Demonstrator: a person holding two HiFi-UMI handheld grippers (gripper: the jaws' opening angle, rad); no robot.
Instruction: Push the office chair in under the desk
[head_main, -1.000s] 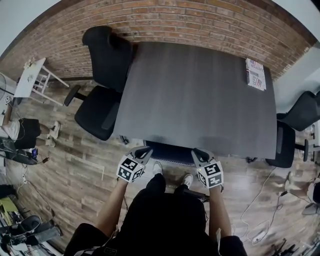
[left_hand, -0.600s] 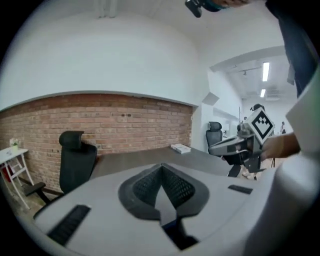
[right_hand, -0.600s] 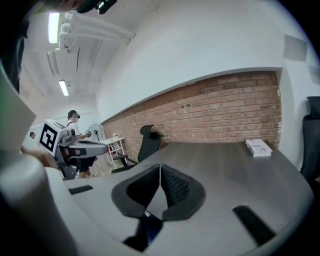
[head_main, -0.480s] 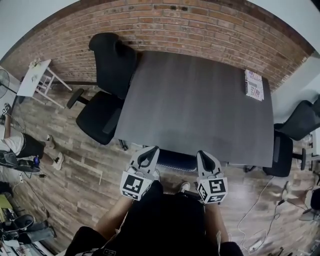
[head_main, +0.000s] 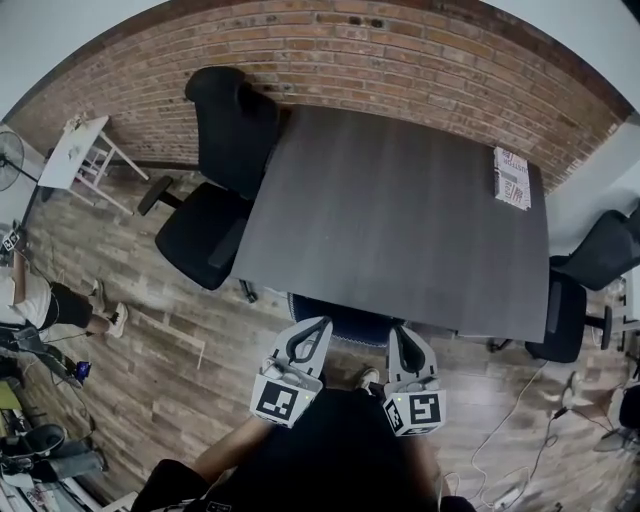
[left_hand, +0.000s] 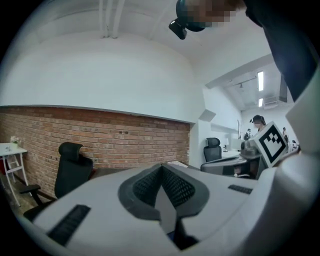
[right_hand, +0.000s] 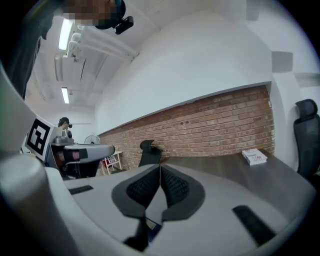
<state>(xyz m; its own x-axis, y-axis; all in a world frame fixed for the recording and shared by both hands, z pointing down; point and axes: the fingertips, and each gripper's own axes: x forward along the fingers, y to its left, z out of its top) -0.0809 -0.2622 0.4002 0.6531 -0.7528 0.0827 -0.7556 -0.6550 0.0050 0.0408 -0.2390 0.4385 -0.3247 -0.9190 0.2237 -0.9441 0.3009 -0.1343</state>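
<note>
Both claws are up in front of us, side by side, tips toward the desk.

Left claw (head_main: 320, 323): clenched. Its own view shows the pads pressed flat together with nothing between them.

Right claw (head_main: 394, 331): the same, clenched and empty.

Just past the tips, between the two claws and lower down, sits the office chair (head_main: 352, 326). We see only the top of its dark backrest. The rest is tucked under the near edge of the desk (head_main: 400, 220).

Ahead of both claws the grey desk top runs out to the brick wall (head_main: 400, 50).

Far ahead and right of the right claw, a flat white box with red print (head_main: 511, 177) lies at the desk's far right corner.

Ahead and left of the left claw, a second black chair (head_main: 215, 170) stands with its seat out beside the desk's left edge.

Well to the right of the right claw, a third chair (head_main: 585, 275) stands at the desk's right end.
</note>
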